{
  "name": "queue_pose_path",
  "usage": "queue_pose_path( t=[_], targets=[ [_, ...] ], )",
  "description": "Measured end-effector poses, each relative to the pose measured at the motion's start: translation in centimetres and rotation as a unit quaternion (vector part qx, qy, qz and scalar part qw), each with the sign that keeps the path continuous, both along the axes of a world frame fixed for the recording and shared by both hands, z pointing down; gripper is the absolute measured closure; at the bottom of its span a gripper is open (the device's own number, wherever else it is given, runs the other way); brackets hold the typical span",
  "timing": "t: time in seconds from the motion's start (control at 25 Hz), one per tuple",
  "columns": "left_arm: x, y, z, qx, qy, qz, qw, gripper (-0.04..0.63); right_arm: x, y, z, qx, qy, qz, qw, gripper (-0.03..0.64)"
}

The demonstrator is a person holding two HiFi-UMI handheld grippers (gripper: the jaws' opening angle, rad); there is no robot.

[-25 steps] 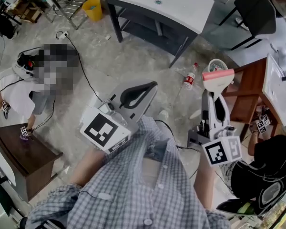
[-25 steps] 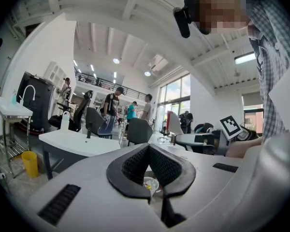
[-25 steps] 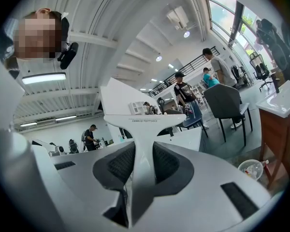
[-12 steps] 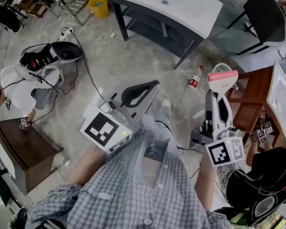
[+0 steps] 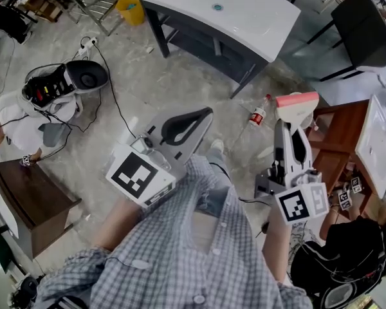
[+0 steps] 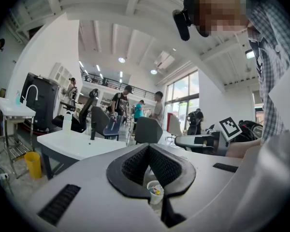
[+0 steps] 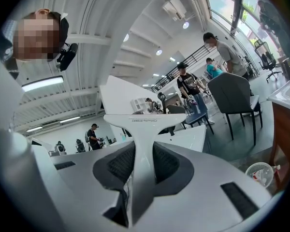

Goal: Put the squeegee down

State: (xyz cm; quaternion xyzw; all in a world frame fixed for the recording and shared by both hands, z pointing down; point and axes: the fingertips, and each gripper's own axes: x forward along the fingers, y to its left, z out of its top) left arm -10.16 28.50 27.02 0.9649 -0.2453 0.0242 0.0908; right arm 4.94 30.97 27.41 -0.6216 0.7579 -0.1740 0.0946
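The grey concrete floor (image 5: 180, 89) carries a clear plastic bottle with a red label (image 5: 257, 114) right of centre, a yellow bucket (image 5: 130, 8) at far left, and a black cable (image 5: 114, 98) trailing left. A white-topped table on dark legs (image 5: 257, 18) stands far centre.

1. We find the head view bright and evenly lit, with only soft shadows on the floor (image 5: 180, 76) and the white table (image 5: 257, 18) almost washed out.
2. Both gripper views bend strongly at the edges, with black corners.
3. Ceiling lights (image 6: 122, 60) and washed-out windows (image 6: 181, 100) brighten the hall.
4. In the right gripper view, the squeegee (image 7: 144, 144) close to the lens looks soft and greyish.
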Motion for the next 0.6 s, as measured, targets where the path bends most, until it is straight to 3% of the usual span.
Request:
queue_pose_path(
  t=[0.24,0.6],
  targets=[
    [3.7,-3.0,-0.4,0.000,-0.005,-0.016,0.9999,0.589,3.9,-3.7,0.1,-0.004,0.000,-0.015,1.000,0.535],
    [6.3,-7.1,-0.7,-0.003,-0.007,-0.051,0.9987,0.589,6.7,-8.6,0.2,-0.007,-0.004,-0.048,0.999,0.535]
  ],
)
